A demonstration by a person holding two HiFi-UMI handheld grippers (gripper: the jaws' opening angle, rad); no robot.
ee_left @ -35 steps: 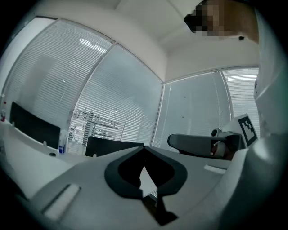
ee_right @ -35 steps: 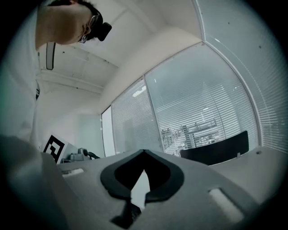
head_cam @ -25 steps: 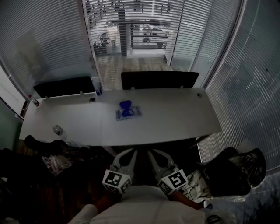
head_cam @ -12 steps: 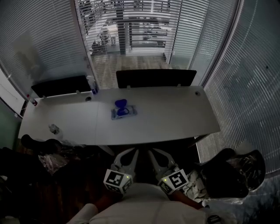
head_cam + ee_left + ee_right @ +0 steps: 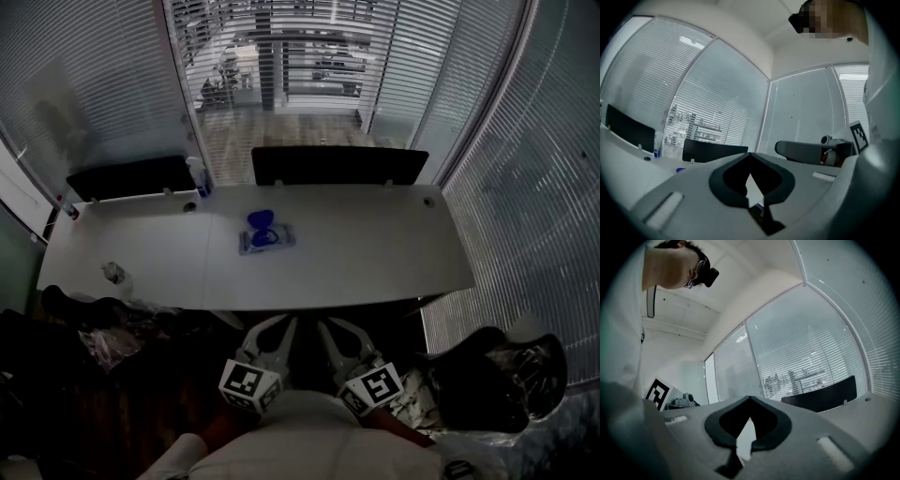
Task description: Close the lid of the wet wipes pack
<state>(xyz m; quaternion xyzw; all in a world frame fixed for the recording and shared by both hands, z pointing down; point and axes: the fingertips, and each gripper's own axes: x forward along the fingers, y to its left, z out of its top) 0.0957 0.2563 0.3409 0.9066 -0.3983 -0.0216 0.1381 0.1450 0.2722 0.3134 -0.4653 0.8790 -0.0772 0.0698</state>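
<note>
The wet wipes pack (image 5: 270,238) lies flat in the middle of the white table (image 5: 375,253), with its blue lid (image 5: 260,221) standing open at the far side. In the left gripper view a small blue bit (image 5: 680,169) shows on the table far ahead. My left gripper (image 5: 281,324) and right gripper (image 5: 323,326) sit side by side close to the body, short of the table's near edge and well away from the pack. Both point level towards the table. The left gripper (image 5: 750,154) and the right gripper (image 5: 750,398) are shut, with nothing between the jaws.
Black divider screens (image 5: 339,166) (image 5: 131,178) stand along the table's far edge, with a bottle (image 5: 198,176) between them. A small crumpled object (image 5: 114,273) lies at the left. Dark chairs stand at the right (image 5: 487,375) and left (image 5: 84,309). Blinds cover the glass walls.
The view has shifted slightly, so the table and pack sit a little further left in the picture. Both grippers stay shut and side by side; the pack lies untouched.
</note>
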